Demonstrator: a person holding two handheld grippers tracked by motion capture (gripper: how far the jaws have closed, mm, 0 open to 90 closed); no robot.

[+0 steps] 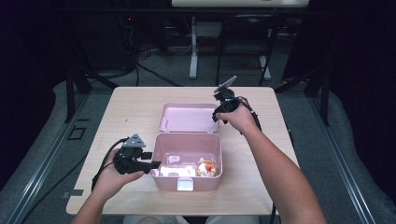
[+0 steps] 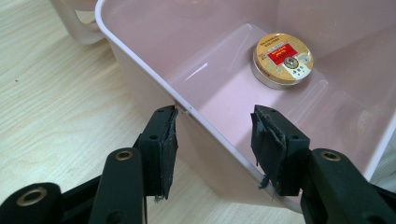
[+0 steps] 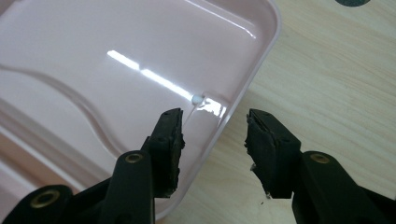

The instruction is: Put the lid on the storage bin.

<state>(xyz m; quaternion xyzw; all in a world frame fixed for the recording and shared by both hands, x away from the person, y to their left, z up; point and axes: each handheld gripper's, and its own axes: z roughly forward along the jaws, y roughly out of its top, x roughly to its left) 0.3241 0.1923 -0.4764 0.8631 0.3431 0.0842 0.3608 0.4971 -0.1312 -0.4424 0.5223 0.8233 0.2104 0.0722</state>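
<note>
An open pink box [image 1: 208, 142] stands mid-table, and its lid [image 1: 189, 116] lies flat behind it. A round gold tin with a red label [image 1: 207, 168] rests on the box floor [image 2: 281, 59]. My left gripper [image 1: 156, 165] is at the box's left side. It is open [image 2: 215, 140], and its jaws straddle the left wall of the box [image 2: 154, 42] without pressing on it. My right gripper [image 1: 217, 116] is at the lid's right rear corner. It is open too [image 3: 212, 140], with the rim of the lid [image 3: 116, 56] between its jaws.
A white latch [image 1: 185, 185] sits on the box's front wall. Bare wooden table [image 1: 130, 107] lies to the left, right and rear of the box. A white desk leg [image 1: 193, 46] and dark frames stand beyond the table.
</note>
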